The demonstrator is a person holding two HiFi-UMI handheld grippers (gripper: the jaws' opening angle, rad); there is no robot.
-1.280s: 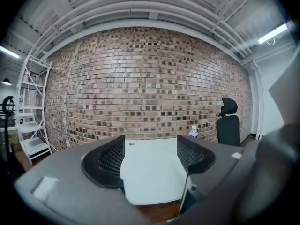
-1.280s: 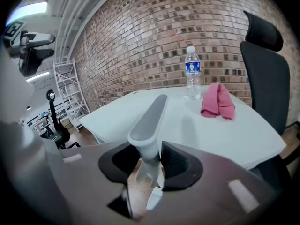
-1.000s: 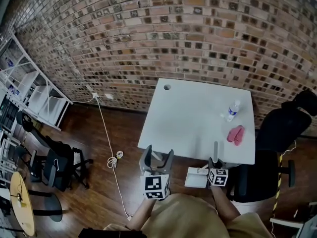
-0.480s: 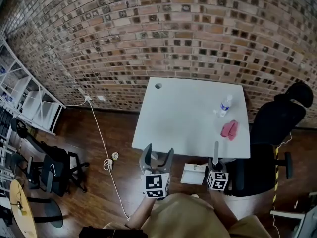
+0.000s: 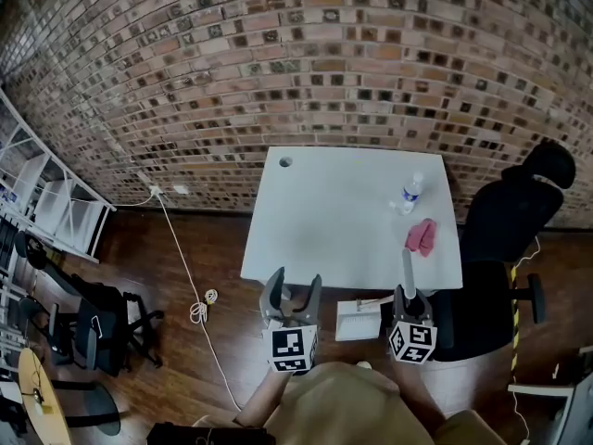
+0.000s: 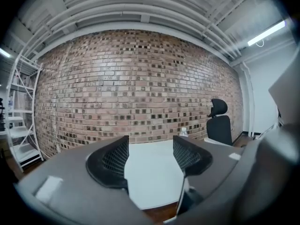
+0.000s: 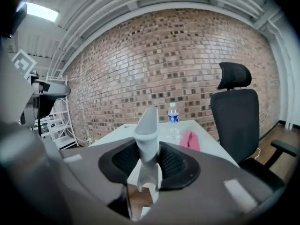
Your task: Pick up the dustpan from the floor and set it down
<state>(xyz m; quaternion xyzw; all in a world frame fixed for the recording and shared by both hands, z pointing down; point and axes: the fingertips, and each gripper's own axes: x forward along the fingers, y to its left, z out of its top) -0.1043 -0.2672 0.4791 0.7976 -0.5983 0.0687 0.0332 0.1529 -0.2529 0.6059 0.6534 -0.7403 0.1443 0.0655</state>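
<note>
**Below the right tongs point(image 5: 408, 297), a dustpan point(image 5: 357, 321) is hanging**

Beside the table's point(image 5: 324, 230) near edge, the right tongs are pinching the dustpan's grey handle point(image 7: 146, 132), and its white pan is hanging over the wood floor point(image 5: 185, 248). The left tongs point(image 5: 292, 288) are hovering nearby, spread and holding nothing. A bottle point(image 5: 411, 191) and a pink cloth point(image 5: 422, 236) are sitting on the table.

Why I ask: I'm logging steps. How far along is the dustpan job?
Done: the right gripper is shut on the handle of the dustpan, and the pan looks clear of the floor, hanging by the near edge of the white table. In hand: carrying it, handle upright. The left gripper is open and empty. Left: setting the dustpan down and letting go.
</note>
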